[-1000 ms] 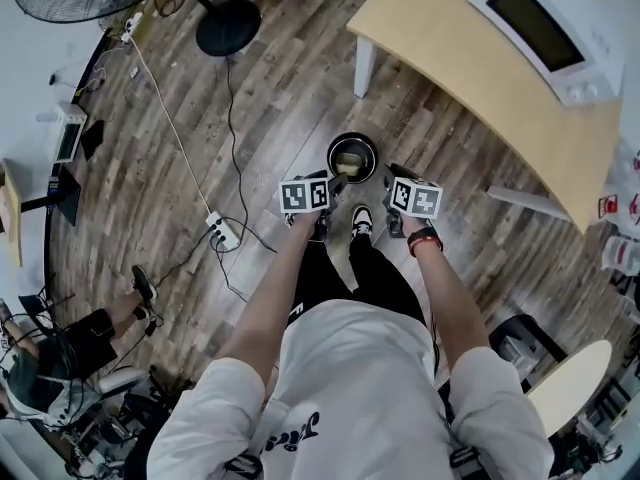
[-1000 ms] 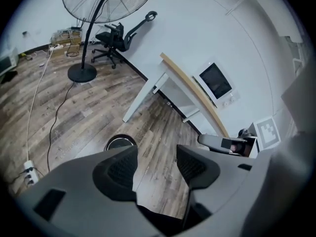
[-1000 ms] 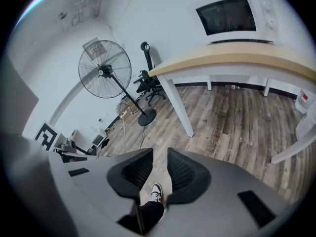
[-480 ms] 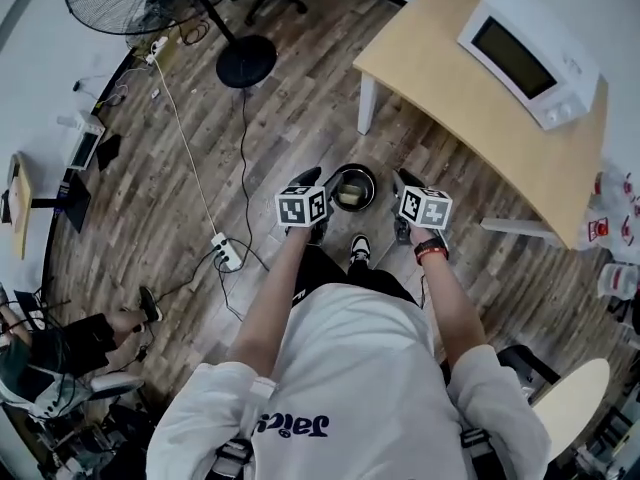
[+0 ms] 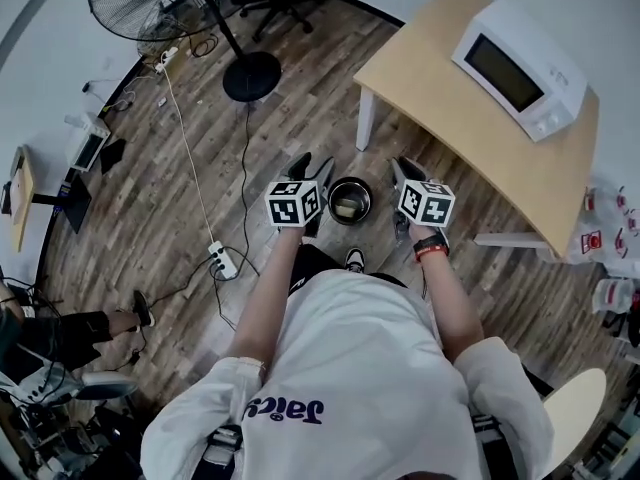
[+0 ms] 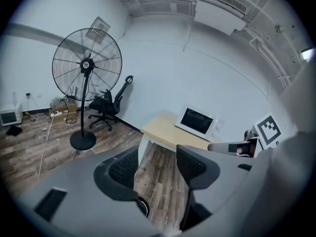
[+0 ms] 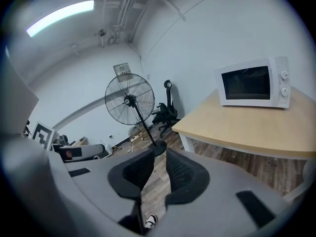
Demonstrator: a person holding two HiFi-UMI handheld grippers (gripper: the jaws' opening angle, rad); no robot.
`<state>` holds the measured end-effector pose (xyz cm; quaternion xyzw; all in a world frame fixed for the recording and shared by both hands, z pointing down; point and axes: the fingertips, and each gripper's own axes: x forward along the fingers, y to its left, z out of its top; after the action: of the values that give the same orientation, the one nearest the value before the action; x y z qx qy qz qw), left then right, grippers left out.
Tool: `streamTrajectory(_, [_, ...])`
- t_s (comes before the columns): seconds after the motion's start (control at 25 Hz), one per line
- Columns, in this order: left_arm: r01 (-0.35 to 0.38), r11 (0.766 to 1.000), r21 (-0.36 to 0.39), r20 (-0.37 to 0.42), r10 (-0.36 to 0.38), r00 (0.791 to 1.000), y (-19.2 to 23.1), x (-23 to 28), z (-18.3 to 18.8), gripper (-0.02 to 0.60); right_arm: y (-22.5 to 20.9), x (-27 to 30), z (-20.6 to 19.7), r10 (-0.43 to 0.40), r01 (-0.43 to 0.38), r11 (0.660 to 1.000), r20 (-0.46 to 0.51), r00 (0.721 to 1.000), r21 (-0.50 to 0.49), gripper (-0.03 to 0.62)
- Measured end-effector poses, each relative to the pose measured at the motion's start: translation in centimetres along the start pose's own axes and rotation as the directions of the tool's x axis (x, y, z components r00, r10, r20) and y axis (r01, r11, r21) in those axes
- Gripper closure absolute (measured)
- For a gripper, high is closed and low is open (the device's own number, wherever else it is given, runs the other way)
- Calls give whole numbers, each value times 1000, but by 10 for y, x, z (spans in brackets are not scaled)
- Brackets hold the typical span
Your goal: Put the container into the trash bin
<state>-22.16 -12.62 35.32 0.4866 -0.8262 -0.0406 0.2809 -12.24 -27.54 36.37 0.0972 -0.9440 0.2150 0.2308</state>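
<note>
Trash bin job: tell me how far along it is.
Looks done: the container lies inside the trash bin. In hand: nothing; the left tool is open and empty, and the right tool has its jaws closing with nothing between them. Left: apparently nothing.

Dark script lettering (image 5: 285, 409) is printed on the white shirt (image 5: 370, 358), but it cannot be read reliably. Only patterns are borne by the square black-and-white markers (image 5: 292, 204). The red labels (image 5: 592, 240) are too small to be read.
</note>
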Motion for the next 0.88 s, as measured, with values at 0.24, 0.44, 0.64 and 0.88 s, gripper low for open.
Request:
streamTrajectory(0.24, [-18, 995, 93, 86, 10, 996, -20, -16, 39, 345, 15, -19, 42, 3, 4, 997, 83, 997, -80, 514])
streamTrajectory(0.44, [-29, 986, 162, 159, 3, 987, -40, -26, 69, 390, 25, -33, 73, 14, 4, 993, 154, 988, -114, 530])
streamTrajectory(0.64, [-32, 979, 203, 226, -15, 974, -53, -41, 95, 429, 42, -46, 97, 37, -6, 990, 222, 974, -142, 543])
streamTrajectory(0.88, [-40, 974, 224, 275, -24, 961, -60, -58, 115, 486, 56, -61, 118, 40, 15, 982, 285, 958, -190, 565])
